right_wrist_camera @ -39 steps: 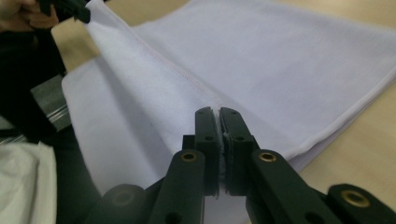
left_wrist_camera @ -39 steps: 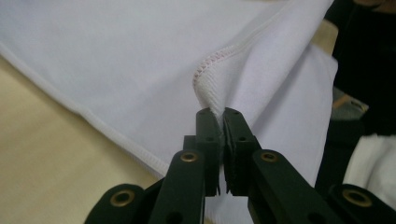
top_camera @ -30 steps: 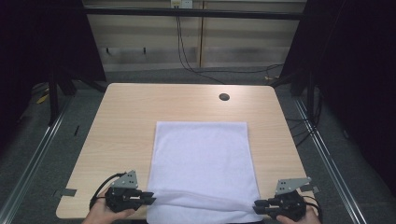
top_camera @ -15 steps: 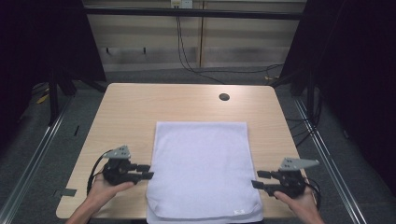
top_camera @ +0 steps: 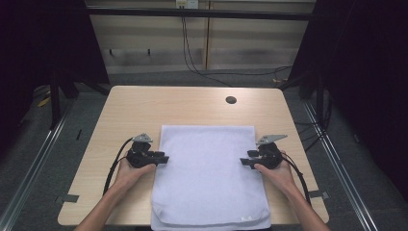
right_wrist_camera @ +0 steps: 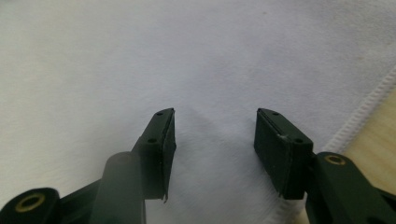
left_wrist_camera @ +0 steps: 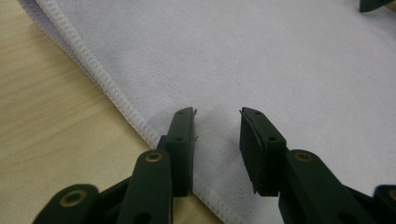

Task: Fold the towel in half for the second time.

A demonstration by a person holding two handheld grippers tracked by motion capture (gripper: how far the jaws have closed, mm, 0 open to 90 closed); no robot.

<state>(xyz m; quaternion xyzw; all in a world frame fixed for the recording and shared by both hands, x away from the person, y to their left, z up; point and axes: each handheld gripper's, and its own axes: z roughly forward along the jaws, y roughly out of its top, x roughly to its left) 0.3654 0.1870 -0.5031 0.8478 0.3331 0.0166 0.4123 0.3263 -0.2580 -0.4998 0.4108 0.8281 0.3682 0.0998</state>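
A white towel (top_camera: 208,173) lies flat on the wooden table (top_camera: 144,106), its near end folded over and hanging slightly past the front edge. My left gripper (top_camera: 162,158) rests at the towel's left hem, about halfway along, and stands open over the stitched edge (left_wrist_camera: 126,105); its fingertips (left_wrist_camera: 184,122) hold nothing. My right gripper (top_camera: 244,162) sits at the towel's right side, also open, hovering over plain cloth (right_wrist_camera: 140,56) with the hem (right_wrist_camera: 369,107) just to its right. The far gripper's tip (left_wrist_camera: 376,4) peeks in at the left gripper view's top right.
A small dark round hole (top_camera: 231,100) marks the table's far right area. Bare wood lies beyond and beside the towel. Cables trail from both grippers toward the front edge. Dark floor and metal rails surround the table.
Both grippers have moved from the towel's near corners forward to its mid sides and let go; the near end now lies folded over, and the jaws stand open.
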